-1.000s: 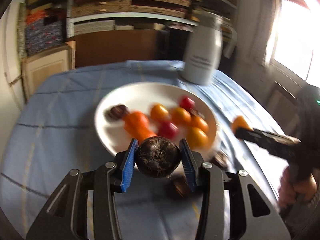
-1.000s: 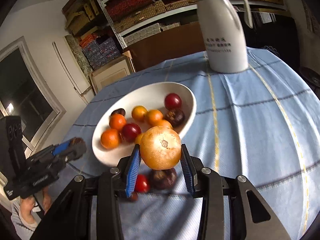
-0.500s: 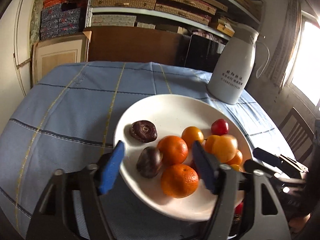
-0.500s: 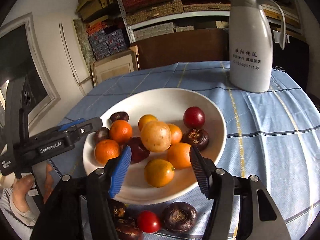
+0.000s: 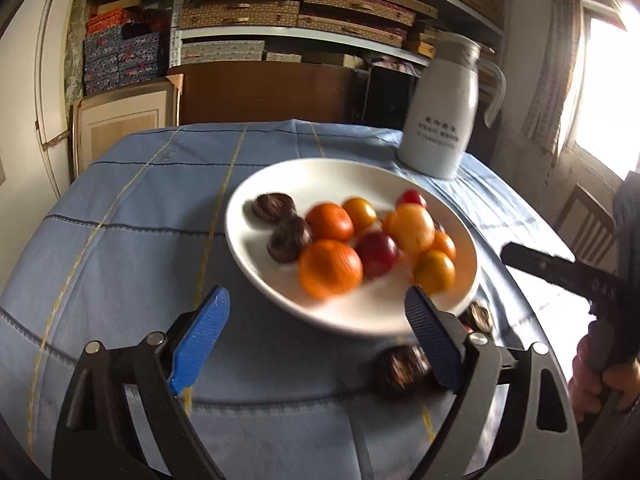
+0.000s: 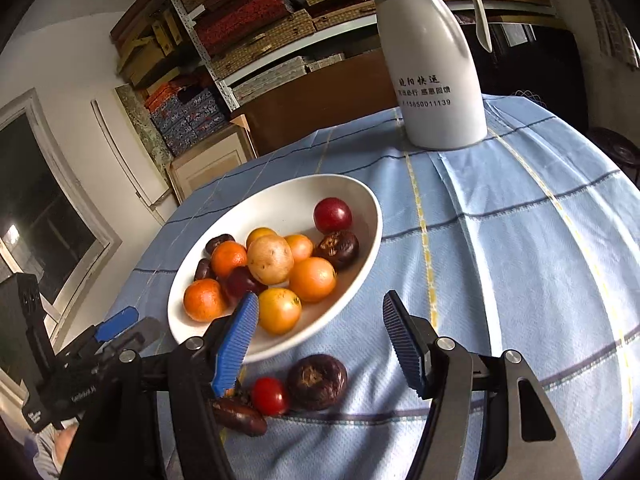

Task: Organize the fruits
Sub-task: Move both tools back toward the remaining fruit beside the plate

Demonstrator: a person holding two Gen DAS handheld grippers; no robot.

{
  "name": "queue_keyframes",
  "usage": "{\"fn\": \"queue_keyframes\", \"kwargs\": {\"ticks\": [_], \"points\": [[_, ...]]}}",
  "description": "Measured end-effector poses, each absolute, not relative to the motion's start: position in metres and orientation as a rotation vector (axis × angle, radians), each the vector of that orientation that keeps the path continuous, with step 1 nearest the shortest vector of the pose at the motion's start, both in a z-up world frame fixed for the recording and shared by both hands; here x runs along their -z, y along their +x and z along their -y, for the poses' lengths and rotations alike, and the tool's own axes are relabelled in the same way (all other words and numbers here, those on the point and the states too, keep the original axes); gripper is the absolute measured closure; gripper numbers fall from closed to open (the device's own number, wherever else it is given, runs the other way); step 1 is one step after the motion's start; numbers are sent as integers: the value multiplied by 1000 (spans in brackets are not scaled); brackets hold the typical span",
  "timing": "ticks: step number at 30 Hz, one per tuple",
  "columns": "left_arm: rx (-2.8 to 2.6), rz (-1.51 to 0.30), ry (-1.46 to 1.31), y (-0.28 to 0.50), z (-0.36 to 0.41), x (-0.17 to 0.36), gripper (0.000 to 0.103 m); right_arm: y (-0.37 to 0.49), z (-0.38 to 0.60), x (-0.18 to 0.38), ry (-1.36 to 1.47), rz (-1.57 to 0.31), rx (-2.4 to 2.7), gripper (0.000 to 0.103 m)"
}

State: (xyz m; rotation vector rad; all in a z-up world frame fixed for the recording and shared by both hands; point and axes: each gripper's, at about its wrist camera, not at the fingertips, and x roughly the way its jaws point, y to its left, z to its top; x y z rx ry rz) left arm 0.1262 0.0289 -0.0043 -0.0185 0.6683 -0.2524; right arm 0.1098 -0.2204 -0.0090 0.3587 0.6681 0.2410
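White ceramic, a shallow bowl sits at the centre of both views on a tabletop draped in blue checked cloth, holding a heap of oranges, red plums and dark wrinkled fruits. Both grippers are empty, jaws spread wide: the left gripper hangs at the bottom of its view, before the bowl's near rim; the right gripper hangs low in its own. Three fruits lie loose on the cloth just outside the bowl, at lower centre of the right view: a dark round fruit, a small red fruit touching it, and a dark oblong fruit partly behind the right jaw. A white jug stands at upper right. The step in hand appears to be choosing the next loose fruit; the next move calls for lowering open jaws around one, probably the dark round fruit.
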Motion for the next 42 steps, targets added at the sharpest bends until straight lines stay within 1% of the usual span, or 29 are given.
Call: {"fn": "queue_keyframes", "kwargs": {"ticks": [2, 6, 9, 14, 17, 21, 23, 27, 31, 42], "points": [[259, -673, 12, 117, -22, 8, 15, 104, 219, 11, 352, -669, -244, 38], [251, -683, 97, 104, -7, 16, 8, 89, 212, 14, 338, -680, -262, 38], [219, -671, 135, 97, -6, 16, 8, 76, 198, 19, 289, -695, -294, 38], [184, -671, 40, 92, -31, 11, 6, 64, 166, 21, 142, -694, -342, 38], [166, -683, -32, 91, -48, 12, 5, 62, 154, 19, 100, -687, -392, 38], [159, -704, -96, 92, -59, 14, 5, 60, 134, 19, 50, -695, -481, 38], [158, -708, -99, 92, -60, 15, 5, 55, 125, 17, 14, -692, -529, 34], [157, -712, -91, 92, -59, 16, 5, 38, 125, 13, 52, -707, -667, 34], [153, -726, -87, 95, -58, 18, 5, 29, 125, 12, 16, -692, -603, 34], [156, -743, -73, 97, -55, 21, 5, 31, 115, 24, -61, -784, -532, 34]]}}
